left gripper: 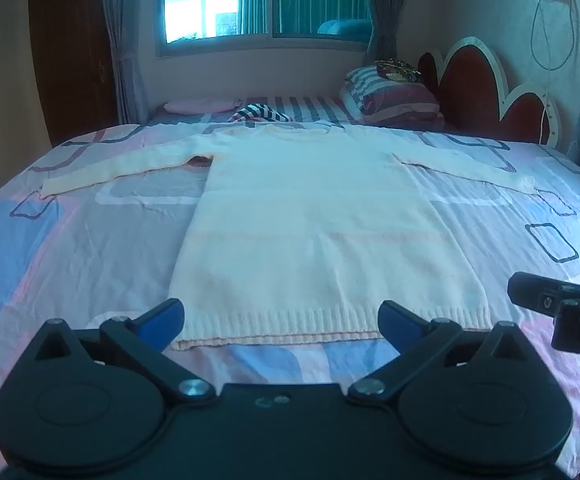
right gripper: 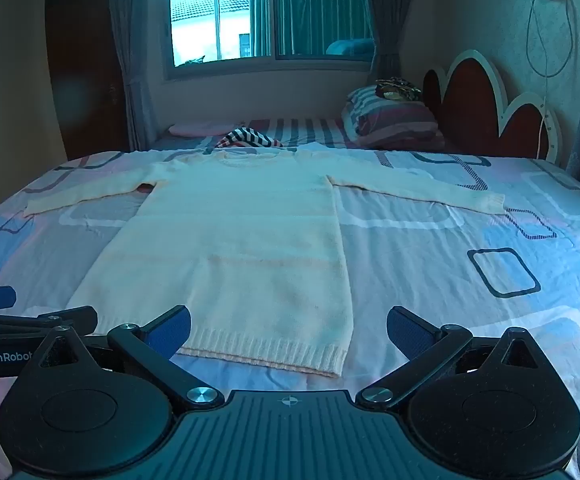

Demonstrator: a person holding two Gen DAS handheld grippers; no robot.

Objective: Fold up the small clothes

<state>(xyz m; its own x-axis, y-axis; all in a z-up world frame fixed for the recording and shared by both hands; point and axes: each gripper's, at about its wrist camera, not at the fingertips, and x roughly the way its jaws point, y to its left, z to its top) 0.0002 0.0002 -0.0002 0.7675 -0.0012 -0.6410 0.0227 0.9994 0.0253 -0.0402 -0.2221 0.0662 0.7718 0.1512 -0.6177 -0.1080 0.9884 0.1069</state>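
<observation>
Sweater (left gripper: 310,232) is lying flat on the bed (left gripper: 70,248) in front of you, one cream knit piece with both sleeves spread out to the sides; its ribbed hem (left gripper: 282,328) is sitting nearest your grippers, short of the bed's near edge. Your left gripper (left gripper: 281,318) is hovering with its jaws spread wide over the hem, gripping nothing; your right gripper (right gripper: 289,330) is likewise standing wide and unloaded, lined up with the hem's right corner. Patterned sheet is showing bare on both sides of the sweater's body, wider on the right. Beyond the collar, one striped garment (right gripper: 250,138), one pink pillow (right gripper: 200,128) and one stack of folded bedding (right gripper: 394,120) are resting near the headboard (right gripper: 486,104).
</observation>
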